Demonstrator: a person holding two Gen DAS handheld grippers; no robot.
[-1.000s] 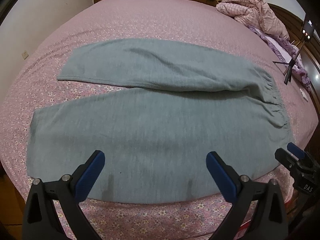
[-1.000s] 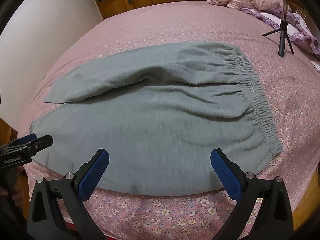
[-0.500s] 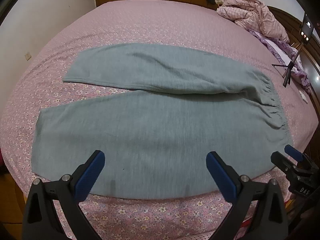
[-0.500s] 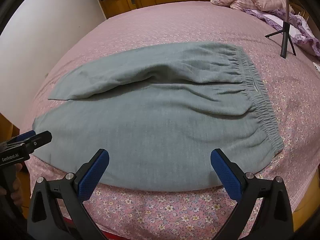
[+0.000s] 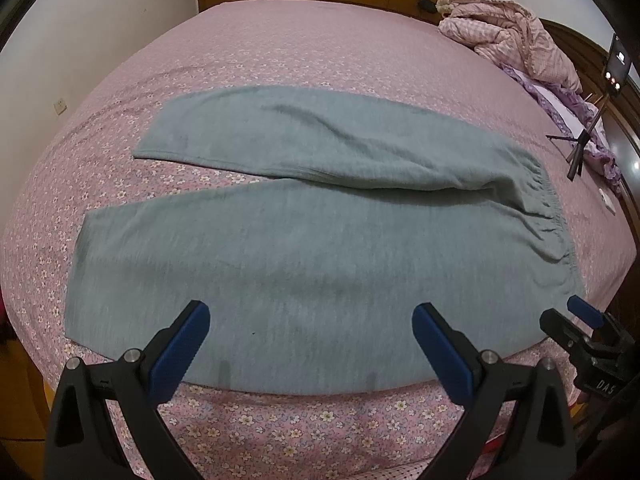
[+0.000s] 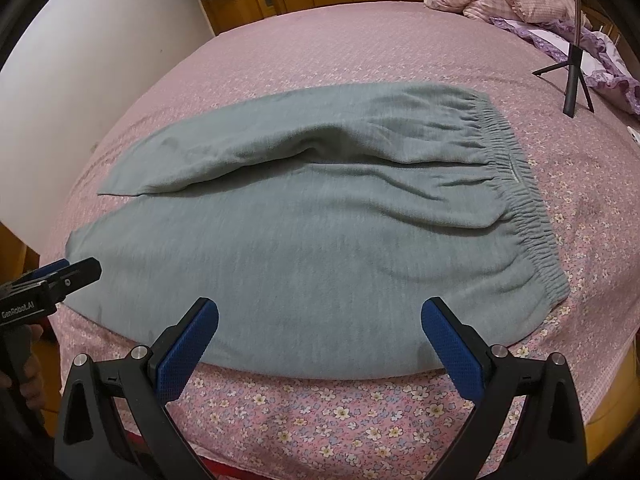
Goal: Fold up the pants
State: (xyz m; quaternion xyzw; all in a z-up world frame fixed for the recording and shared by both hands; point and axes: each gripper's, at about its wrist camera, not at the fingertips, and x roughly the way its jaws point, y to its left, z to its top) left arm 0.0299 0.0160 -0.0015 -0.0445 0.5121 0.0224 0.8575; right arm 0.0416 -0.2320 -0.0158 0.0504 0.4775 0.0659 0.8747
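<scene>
Both claws stand wide open and hold nothing: the left gripper [image 5: 310,334] hangs over the near edge of the bed [image 5: 280,48], the right gripper [image 6: 320,330] beside it toward the waistband [image 6: 520,192]. The grey-green fleece pants [image 5: 320,248] lie flat ahead of both, long axis running along that near edge, cuffs at the left, elastic waist at the right. The left gripper is nearer the leg end. Compared with a second ago, both claws have drawn back and the near hem sits farther ahead of the fingers.
</scene>
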